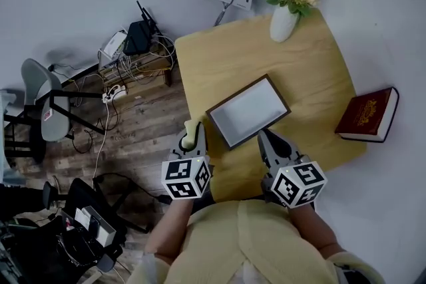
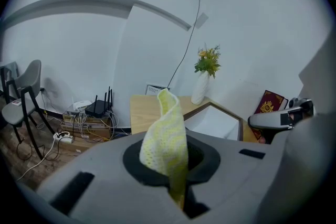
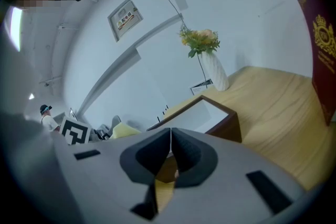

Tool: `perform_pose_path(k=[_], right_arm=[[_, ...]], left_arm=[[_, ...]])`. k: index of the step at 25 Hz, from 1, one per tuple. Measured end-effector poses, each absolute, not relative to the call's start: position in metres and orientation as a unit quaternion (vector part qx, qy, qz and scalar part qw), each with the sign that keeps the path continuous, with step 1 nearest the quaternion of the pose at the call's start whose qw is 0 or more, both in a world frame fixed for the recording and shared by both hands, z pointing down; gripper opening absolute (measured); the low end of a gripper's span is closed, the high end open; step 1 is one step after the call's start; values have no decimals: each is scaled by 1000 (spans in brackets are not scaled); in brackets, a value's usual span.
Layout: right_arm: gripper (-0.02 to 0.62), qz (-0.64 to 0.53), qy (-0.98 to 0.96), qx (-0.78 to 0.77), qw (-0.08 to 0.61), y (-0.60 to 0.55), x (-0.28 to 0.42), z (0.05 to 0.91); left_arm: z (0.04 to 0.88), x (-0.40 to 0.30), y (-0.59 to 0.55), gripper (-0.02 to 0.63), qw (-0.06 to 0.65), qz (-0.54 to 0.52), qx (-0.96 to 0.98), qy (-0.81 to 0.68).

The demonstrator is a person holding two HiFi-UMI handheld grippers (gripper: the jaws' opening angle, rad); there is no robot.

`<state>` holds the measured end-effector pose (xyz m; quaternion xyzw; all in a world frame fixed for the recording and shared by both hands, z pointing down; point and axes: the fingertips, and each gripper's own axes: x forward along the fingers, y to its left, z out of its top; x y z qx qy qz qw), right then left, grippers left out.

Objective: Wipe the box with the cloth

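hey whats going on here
A person holds a gripper in each hand at the near edge of a wooden table. The left gripper is clamped on a yellow cloth; the right gripper is shut and empty. The cloth isn't on the shallow box yet.

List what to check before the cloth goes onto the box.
1. Cloth held by left gripper: ok, jaws shut on it.
2. Right gripper free: ok, jaws together on nothing.
3. Box inside bare: ok.
4. Cloth touching box: not ok, it sits off the box's near left edge.
5. Vase and book apart from box: ok.
6. Right gripper steadying box: cannot tell, its tip is by the near edge.
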<state>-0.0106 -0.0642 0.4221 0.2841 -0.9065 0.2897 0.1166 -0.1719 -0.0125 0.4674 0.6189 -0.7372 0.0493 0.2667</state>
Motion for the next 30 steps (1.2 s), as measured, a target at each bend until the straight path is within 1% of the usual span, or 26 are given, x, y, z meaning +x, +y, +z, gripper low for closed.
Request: perform_pose_path(k=[4, 10, 16, 30], right_arm=[[29, 293, -908, 274, 121, -64, -14, 426], [29, 292, -909, 270, 129, -63, -16, 428], [29, 293, -907, 271, 133, -61, -16, 432], [31, 292, -901, 293, 132, -43, -10, 432]], left_arm=[[473, -168, -20, 25, 274, 52, 625, -729], [469, -161, -26, 25, 288, 22, 642, -710], [469, -155, -26, 25, 293, 18, 655, -696], [461, -129, -17, 25, 292, 21, 699, -653]])
